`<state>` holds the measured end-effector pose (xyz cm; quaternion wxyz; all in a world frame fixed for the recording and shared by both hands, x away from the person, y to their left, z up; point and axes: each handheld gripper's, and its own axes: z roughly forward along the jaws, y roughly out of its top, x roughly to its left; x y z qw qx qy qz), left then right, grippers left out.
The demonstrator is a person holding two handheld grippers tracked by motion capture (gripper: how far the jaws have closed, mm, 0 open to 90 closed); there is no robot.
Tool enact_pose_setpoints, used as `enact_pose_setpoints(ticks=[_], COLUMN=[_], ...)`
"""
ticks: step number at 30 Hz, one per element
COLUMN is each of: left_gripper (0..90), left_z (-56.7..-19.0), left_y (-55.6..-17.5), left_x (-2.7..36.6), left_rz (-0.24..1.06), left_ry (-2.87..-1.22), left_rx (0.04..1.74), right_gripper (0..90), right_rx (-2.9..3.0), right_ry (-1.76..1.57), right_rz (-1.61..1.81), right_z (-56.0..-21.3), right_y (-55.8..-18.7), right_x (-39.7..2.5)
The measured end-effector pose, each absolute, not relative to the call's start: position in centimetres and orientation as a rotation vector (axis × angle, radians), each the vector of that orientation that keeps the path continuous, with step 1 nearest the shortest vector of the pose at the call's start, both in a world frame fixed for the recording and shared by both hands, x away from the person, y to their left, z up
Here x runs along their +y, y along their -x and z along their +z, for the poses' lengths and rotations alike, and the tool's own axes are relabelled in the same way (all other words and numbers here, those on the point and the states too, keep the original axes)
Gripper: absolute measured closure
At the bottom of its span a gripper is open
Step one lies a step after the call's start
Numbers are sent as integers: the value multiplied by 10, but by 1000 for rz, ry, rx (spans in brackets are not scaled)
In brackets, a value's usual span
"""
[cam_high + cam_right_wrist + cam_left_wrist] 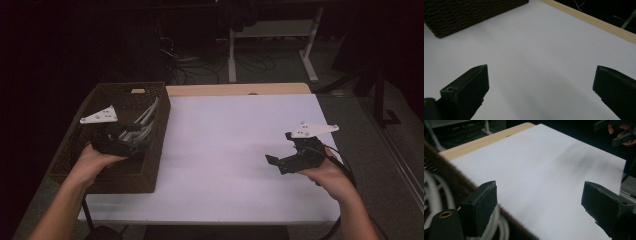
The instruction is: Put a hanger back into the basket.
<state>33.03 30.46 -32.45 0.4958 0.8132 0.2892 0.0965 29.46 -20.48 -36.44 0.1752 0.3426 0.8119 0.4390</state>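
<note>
My left gripper (131, 142) hangs over the near end of the brown woven basket (159, 131), jaws spread wide and holding nothing, and the white cables (145, 120) I am after lie inside that basket, just below and behind the jaws on the side away from the basket's right wall. In the left gripper view the loops of cable (431, 185) curl past my left jaw while the jaws themselves point out over the basket wall (461, 185) toward the table, so I judge the coming move must turn the gripper back down into the basket. The bundle runs lengthwise along the basket, from near end toward far end, which suits a grip across it. My right gripper (280, 161) is well away from the basket, over the white sheet (225, 150), jaws also wide and empty; the left hand is plainly the nearer one. The sheet covers a pale wooden table (240, 89) beyond the basket, and the room behind is dark, with desk legs (310, 50) and floor wiring.
</note>
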Motion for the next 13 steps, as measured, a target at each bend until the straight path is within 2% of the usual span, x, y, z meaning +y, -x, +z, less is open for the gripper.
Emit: enact_pose_setpoints(ticks=[9, 13], left_gripper=[0, 0], left_z=[-334, -337], left_y=[-330, -330], left_x=[294, 295], left_rz=[244, 245], left_ry=[-1979, -1978], left_rx=[687, 701], right_gripper=[3, 3], right_rx=[2312, 2312], right_ry=[-920, -922], right_rz=[1277, 1277], right_z=[-354, -355], right_y=[-294, -295], right_x=[-201, -201])
